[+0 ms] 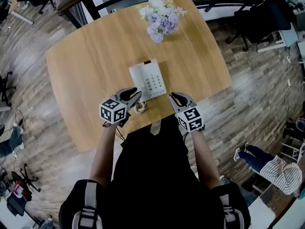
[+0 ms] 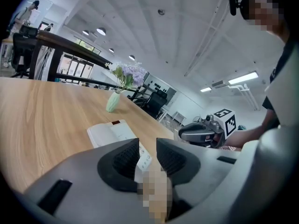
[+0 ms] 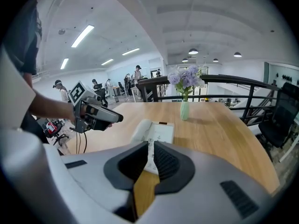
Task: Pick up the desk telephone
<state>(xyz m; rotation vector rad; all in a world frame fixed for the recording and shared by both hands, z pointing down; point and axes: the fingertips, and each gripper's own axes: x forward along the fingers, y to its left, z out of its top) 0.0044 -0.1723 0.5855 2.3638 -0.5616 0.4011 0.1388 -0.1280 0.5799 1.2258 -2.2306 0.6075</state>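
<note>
The white desk telephone (image 1: pixel 147 80) lies flat on the wooden table (image 1: pixel 86 66), its handset on the left and the keypad on the right. Both grippers hover at the table's near edge, short of the phone. My left gripper (image 1: pixel 137 95) points at its near left corner with the jaws slightly apart and nothing between them. In the left gripper view the telephone (image 2: pixel 112 132) shows beyond that gripper (image 2: pixel 147 146). My right gripper (image 1: pixel 172 97) is off the phone's near right corner, shut and empty. In the right gripper view the telephone (image 3: pixel 156 132) lies just ahead of it (image 3: pixel 150 146).
A pale green vase of purple and white flowers (image 1: pixel 159 15) stands at the table's far side, behind the phone. A small beige thing (image 1: pixel 140 107) lies at the near edge under the left gripper. Black chairs (image 1: pixel 259 20) and a railing (image 3: pixel 224 85) surround the table.
</note>
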